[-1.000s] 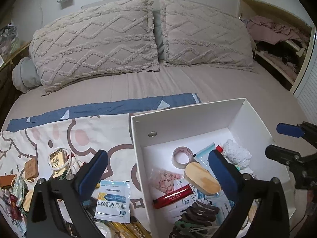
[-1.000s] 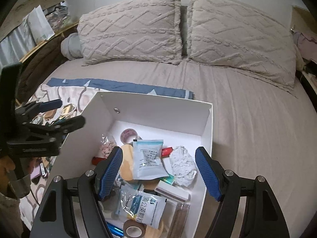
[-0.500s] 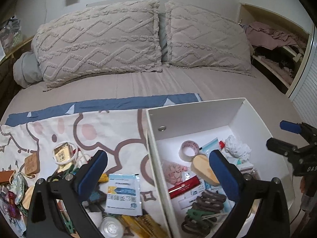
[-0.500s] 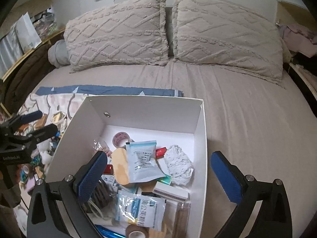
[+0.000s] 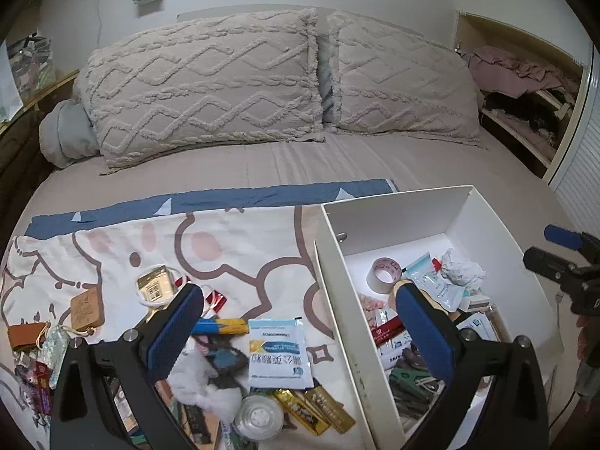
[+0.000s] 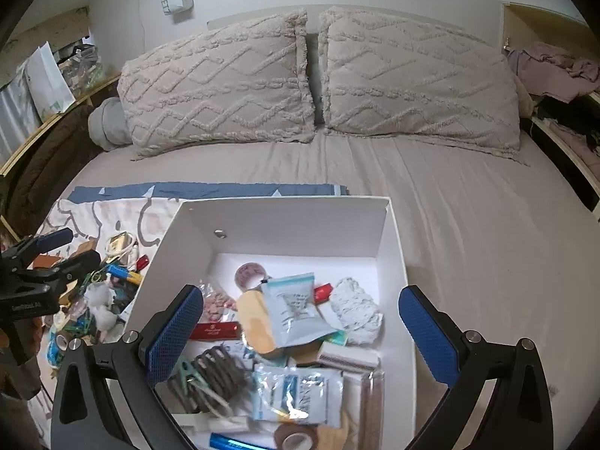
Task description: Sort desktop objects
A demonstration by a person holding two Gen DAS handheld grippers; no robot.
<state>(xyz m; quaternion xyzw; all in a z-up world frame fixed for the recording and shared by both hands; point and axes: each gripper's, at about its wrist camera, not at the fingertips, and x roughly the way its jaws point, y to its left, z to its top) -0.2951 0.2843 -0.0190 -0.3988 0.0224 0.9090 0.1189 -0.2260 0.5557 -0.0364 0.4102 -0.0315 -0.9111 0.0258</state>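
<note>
Hovering above the white box (image 6: 390, 225), the right gripper (image 6: 300, 333) is seen with its jaws spread to their widest and nothing between the blue pads (image 6: 174, 333); they have just been opening, and the pale-blue zip pouch (image 6: 296, 311) lies loose on top of the heap inside the box, directly under the gap. The pouch is judged to have been let go there, since the box serves as the collecting place for the sorting.

The left gripper (image 5: 300, 333) is also held released, its pads wide apart and empty. It is carried over the near left wall of the box, so that one finger (image 5: 176, 333) hangs over the patterned cloth (image 5: 240, 240) and the other over the box interior. Left of the box, on that cloth, the unsorted things are spread: a blue-and-white sachet (image 5: 279, 354) just beside the box wall, gold sticks (image 5: 315, 408) nearer the camera than the sachet, a gold packet (image 5: 155, 287) farther left, and a brown tag (image 5: 87, 307) beyond it.

Inside the box, a tape roll (image 6: 249, 275) rests near the far wall and crumpled white tissue (image 6: 356, 311) toward the right wall. The left gripper's position is judged to suit a next pick from the cloth, the sachet being nearest.
</note>
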